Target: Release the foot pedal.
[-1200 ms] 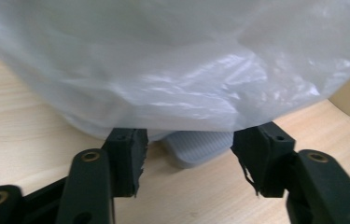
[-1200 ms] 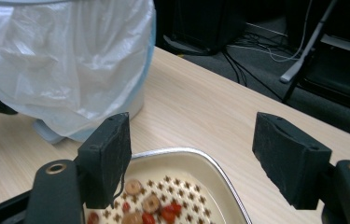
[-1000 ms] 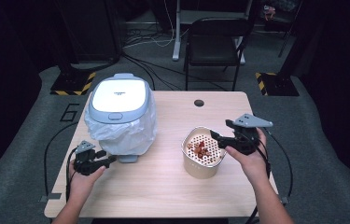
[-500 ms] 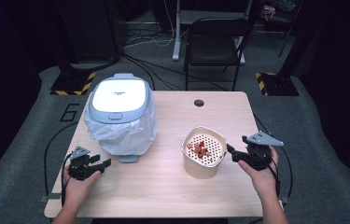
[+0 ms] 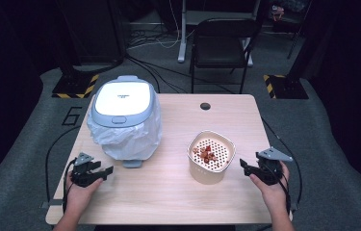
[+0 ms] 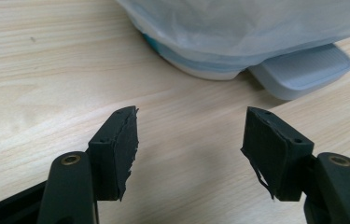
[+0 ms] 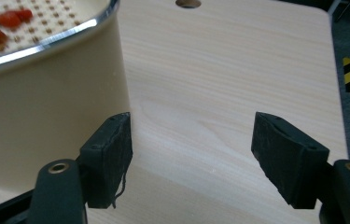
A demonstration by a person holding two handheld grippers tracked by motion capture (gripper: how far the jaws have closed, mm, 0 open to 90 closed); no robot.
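From where I stand at the person's side of the table [image 5: 168, 202], the left gripper [image 5: 105, 171] lies low at about eight o'clock on the tabletop. Its jaws have just been opening and now stand wide apart, with nothing but bare wood between them. Just beyond it, toward ten o'clock, sits the lidded bin [image 5: 122, 118] with its white plastic liner [image 5: 135, 137] bulging out under the lid. In the left gripper view the grey foot pedal [image 6: 303, 70] juts out from under the liner [image 6: 256, 28], a little ahead of the jaws and off to their right.

Toward four o'clock stands the cream strainer pot [image 5: 210, 157], its perforated insert holding a small heap of red pieces [image 5: 206, 153]. The right gripper [image 5: 243, 167] rests just beside the pot at its three o'clock side, jaws parted and empty. In the right gripper view one pad [image 7: 109, 156] sits close against the pot's wall [image 7: 51, 107]; I cannot tell whether it touches.

My worry lies with that near pad. If the right hand pushes on without first lining up on the rim, I'd expect the pad to shove the pot sideways and tip the pieces out. On the left, the loose liner could catch in the open jaws if they go for the pedal or lid carelessly.
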